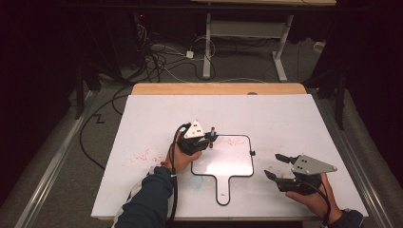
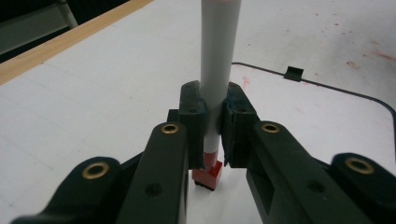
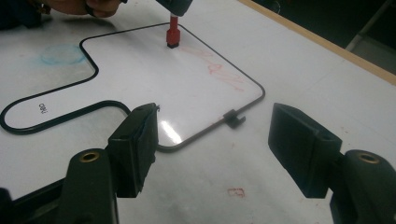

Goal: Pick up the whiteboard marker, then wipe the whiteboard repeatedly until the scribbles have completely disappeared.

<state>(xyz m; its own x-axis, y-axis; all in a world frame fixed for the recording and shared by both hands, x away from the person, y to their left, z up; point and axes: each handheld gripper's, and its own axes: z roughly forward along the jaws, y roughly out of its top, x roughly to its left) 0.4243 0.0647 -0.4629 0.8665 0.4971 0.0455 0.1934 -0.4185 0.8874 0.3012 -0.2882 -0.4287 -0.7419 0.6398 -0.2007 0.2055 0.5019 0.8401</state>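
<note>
A small paddle-shaped whiteboard (image 1: 223, 164) with a black rim lies flat on the white table cover, handle towards me. My left gripper (image 1: 209, 137) is shut on a pale grey marker (image 2: 219, 46), held upright over the board's far left corner. The marker's red end (image 3: 173, 36), dark at the tip, rests on or just above the board beside red scribbles (image 3: 215, 70). My right gripper (image 1: 274, 166) stands open with nothing between its fingers, just right of the board near a small black clip (image 3: 233, 119) on the rim.
A faint blue smudge (image 3: 60, 53) marks the board near its handle. Red specks (image 1: 145, 156) stain the table cover left of the board. The table's wooden far edge (image 1: 218, 88) shows beyond the cover. Cables and another table's legs (image 1: 207, 52) stand on the floor behind.
</note>
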